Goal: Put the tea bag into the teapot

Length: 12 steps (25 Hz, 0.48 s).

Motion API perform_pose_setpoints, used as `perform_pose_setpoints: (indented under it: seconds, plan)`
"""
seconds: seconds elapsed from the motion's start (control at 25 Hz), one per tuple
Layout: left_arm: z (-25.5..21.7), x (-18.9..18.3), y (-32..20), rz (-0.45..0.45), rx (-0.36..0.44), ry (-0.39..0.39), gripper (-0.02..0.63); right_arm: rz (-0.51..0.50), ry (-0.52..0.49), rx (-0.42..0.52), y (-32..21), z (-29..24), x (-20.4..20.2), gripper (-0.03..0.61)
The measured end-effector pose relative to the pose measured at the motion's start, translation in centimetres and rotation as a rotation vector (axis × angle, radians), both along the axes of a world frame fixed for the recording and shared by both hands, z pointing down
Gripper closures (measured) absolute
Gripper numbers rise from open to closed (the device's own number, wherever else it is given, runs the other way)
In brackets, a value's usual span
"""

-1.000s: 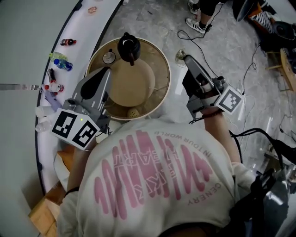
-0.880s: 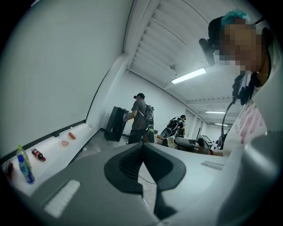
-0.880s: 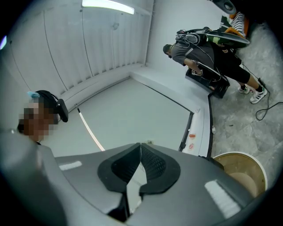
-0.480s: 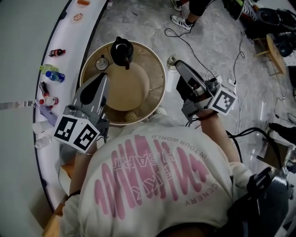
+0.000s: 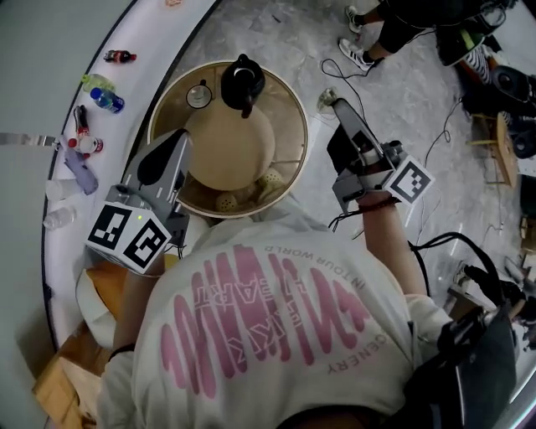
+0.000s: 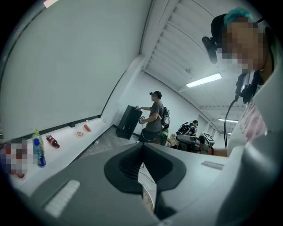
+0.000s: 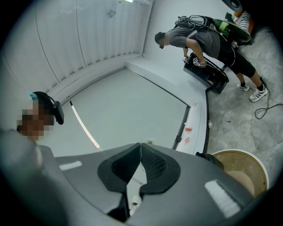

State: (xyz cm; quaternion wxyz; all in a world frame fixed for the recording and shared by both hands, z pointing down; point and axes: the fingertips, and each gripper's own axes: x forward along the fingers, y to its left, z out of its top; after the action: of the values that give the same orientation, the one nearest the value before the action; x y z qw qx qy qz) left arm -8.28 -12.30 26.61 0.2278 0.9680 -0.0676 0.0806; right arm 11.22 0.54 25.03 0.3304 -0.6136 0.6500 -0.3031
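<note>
White counter (image 5: 59, 251) curves along the left edge, with a few bottles (image 5: 107, 100) lying on it. Left gripper (image 5: 177, 136) hangs over the near-left rim of the round table (image 5: 289, 109). In the left gripper view its jaws are pressed together at the tips, nothing between them. Table top is tan. Black teapot (image 5: 243, 82) stands upright at the far side, well apart from both grippers. A small round lid-like piece (image 5: 198, 95) sits just beside the teapot, on its left. Two pale balls (image 5: 226, 201) lie at the near edge of the table, close to the person's white shirt (image 5: 276, 335). Tea bag: cannot be made out in any view. Right gripper (image 5: 339, 104) is held off the table's right side, over grey marble floor (image 5: 251, 25). In the right gripper view its jaws are clenched tip to tip and empty. Cables (image 5: 435, 126) trail on the floor further right. A bystander's shoes (image 5: 360, 50) show at the top right.
</note>
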Motion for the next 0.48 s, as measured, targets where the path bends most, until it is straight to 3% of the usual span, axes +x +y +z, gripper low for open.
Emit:
perform_pose_setpoints:
  seconds: [0.24, 0.48]
  plan:
    - [0.2, -0.7, 0.3, -0.136, -0.009, -0.026, 0.600, -0.125, -0.035, 0.012, -2.6, 0.9, 1.1, 0.568]
    - [0.4, 2.8, -0.8, -0.200, -0.016, -0.050, 0.600, -0.231, -0.078, -0.008, -7.0, 2.9, 4.1, 0.568]
